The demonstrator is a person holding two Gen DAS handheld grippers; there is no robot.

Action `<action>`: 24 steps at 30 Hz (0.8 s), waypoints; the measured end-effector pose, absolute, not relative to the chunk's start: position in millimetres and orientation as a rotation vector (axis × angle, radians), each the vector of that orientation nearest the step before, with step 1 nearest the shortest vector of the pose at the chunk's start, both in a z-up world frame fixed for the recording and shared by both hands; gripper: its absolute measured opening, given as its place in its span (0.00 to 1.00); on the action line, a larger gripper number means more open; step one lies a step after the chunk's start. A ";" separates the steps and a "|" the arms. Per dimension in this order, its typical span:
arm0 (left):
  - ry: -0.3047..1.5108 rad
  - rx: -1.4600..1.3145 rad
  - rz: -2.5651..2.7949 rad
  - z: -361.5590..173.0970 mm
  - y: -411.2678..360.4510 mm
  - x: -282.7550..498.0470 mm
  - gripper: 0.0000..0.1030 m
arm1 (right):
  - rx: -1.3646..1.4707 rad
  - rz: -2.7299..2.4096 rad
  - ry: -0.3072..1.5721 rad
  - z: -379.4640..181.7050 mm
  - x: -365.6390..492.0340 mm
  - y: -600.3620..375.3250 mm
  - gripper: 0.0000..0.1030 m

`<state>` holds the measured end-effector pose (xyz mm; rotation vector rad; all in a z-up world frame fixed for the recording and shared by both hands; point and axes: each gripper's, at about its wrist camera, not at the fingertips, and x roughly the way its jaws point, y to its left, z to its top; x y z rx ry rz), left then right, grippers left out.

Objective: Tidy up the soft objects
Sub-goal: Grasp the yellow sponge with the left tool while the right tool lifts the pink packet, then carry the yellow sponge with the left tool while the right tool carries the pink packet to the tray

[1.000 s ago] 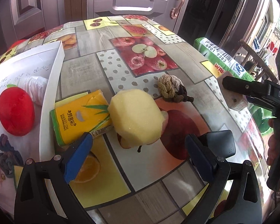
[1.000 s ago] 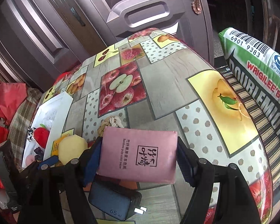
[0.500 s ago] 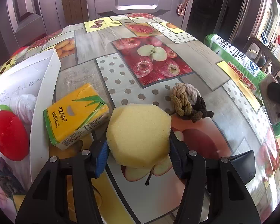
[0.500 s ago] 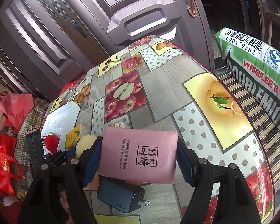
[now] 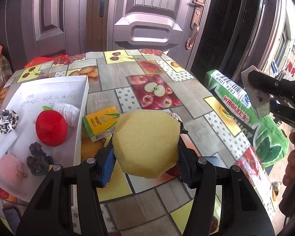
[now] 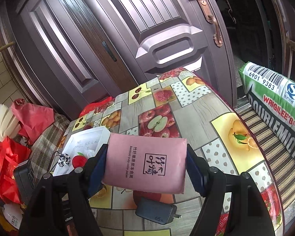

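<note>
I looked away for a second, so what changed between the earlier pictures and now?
The left gripper closed on the yellow sponge and lifted it off the table. The right gripper rose too, pink tissue pack clamped as before. The yellow tissue pack and the white box stayed put.

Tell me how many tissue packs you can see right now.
2. A pink tissue pack is clamped in the right gripper, off the table. A yellow tissue pack lies on the tablecloth beside the white box. Others may be hidden.
</note>
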<state>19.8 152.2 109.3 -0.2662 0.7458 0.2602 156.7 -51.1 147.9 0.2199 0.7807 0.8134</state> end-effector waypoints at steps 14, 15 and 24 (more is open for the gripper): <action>0.614 -0.312 0.341 147.2 159.1 -43.6 0.54 | 0.145 0.948 0.708 182.0 110.1 -18.3 0.72; 0.609 -0.317 0.348 148.5 161.7 -46.6 0.54 | 0.140 0.954 0.705 183.1 107.7 -15.5 0.72; 0.564 -0.340 0.367 158.4 171.1 -61.4 0.54 | 0.106 0.984 0.675 194.1 92.6 -7.8 0.72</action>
